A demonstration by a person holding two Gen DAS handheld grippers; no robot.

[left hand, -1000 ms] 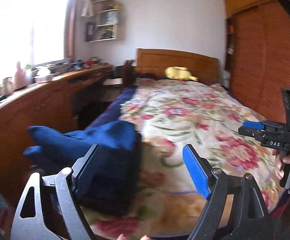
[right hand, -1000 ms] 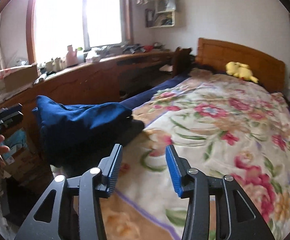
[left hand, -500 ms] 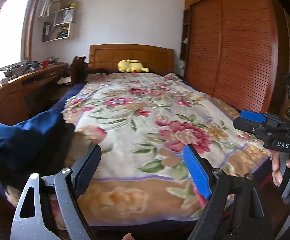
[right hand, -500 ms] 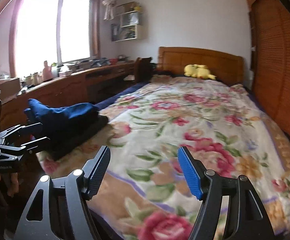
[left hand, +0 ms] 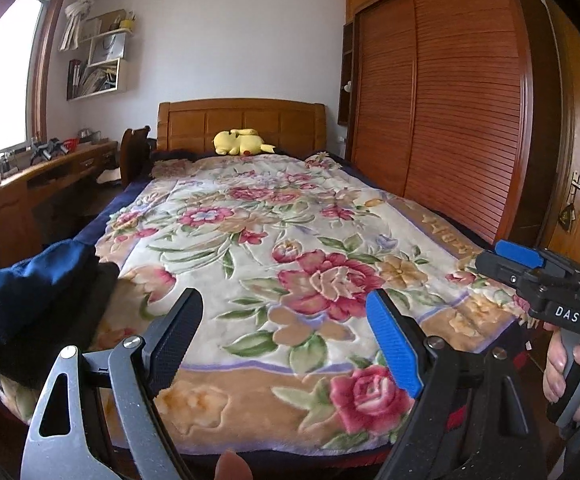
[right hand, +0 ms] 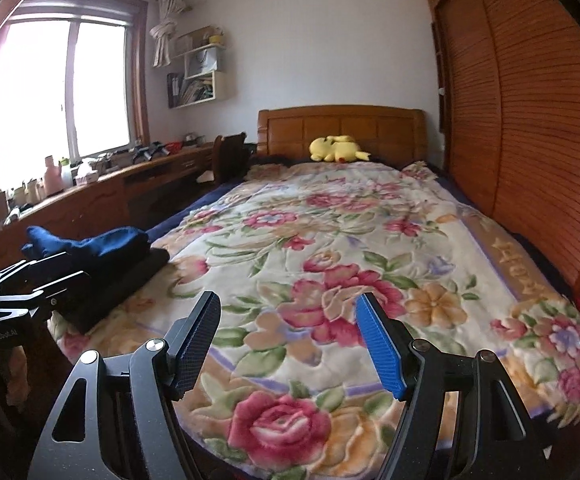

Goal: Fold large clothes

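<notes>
We saw the dark blue clothes [right hand: 90, 246] folded in a stack at the near left corner of the bed, resting on the floral blanket [right hand: 330, 264] close to its left edge; in the left wrist view the same stack [left hand: 30, 284] filled the left margin. A black garment [right hand: 130, 280] lay under the blue one, touching it.

Our left gripper [left hand: 282, 344] hovered above the foot of the bed with its jaws wide apart and nothing between them, one blue pad and one black pad in sight. Our right gripper [right hand: 288, 340] was likewise spread apart and held nothing, poised over the blanket's near end. Neither touched the clothes. In the left wrist view the right gripper showed again at the right edge, gripped by our right hand [left hand: 578, 368].

Farther out, a yellow plush toy [right hand: 338, 149] lay at the wooden headboard [right hand: 342, 124]. A long wooden desk [right hand: 130, 184] ran along the left wall beneath the window [right hand: 58, 88], with bottles and clutter on it. A slatted wardrobe [left hand: 442, 96] stood beside the bed on the right
</notes>
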